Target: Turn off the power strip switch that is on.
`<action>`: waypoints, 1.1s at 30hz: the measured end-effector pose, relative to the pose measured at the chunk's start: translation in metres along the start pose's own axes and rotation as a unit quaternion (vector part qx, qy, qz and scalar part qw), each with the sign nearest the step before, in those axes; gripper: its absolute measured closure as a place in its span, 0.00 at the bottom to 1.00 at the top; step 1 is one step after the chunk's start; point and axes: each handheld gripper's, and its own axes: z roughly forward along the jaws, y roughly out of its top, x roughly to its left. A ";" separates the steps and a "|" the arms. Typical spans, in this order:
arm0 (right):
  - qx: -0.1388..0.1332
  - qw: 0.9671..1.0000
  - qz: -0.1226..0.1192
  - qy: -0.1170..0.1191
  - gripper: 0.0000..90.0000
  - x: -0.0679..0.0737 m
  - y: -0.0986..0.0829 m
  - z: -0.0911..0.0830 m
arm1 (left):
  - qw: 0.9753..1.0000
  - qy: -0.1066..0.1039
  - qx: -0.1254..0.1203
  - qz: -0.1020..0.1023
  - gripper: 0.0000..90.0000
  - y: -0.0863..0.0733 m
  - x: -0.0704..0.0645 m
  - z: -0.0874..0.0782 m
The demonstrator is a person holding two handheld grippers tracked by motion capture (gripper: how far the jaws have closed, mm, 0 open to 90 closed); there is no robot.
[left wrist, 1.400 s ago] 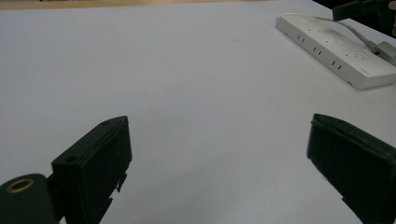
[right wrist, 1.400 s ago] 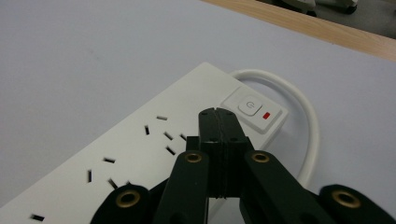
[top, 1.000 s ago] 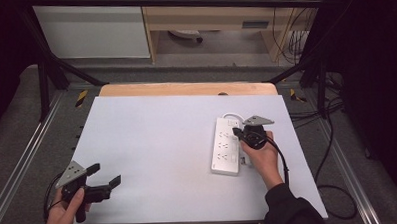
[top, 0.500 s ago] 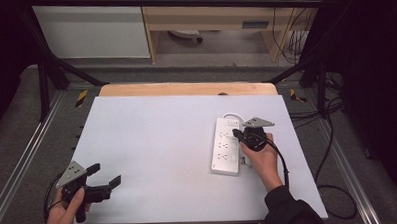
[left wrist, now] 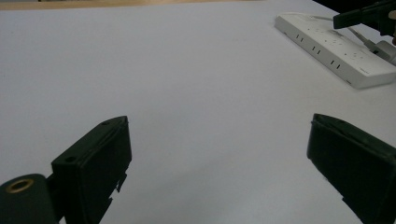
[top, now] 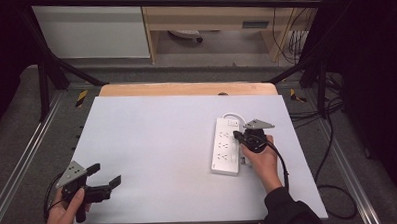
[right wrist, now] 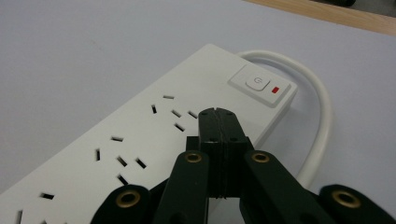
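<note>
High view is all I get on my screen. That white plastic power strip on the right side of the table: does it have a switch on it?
Observer: Yes. The right gripper view shows a white push button with a power symbol at the cord end of the white plastic power strip.
Operator: Is there any light on it?
Observer: There is a small red rectangular marker beside the button; I cannot tell if it is lit.
Operator: Are the black jaws over the strip open?
Observer: No. The right gripper has its jaws pressed together, with nothing between them.
Operator: And the other one?
Observer: The left gripper has its jaws spread wide above the bare white tabletop.
</note>
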 end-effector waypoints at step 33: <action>0.001 1.000 -0.001 0.004 1.00 0.001 -0.003 0.001 | 1.000 0.001 0.002 0.001 0.07 0.000 0.000 0.000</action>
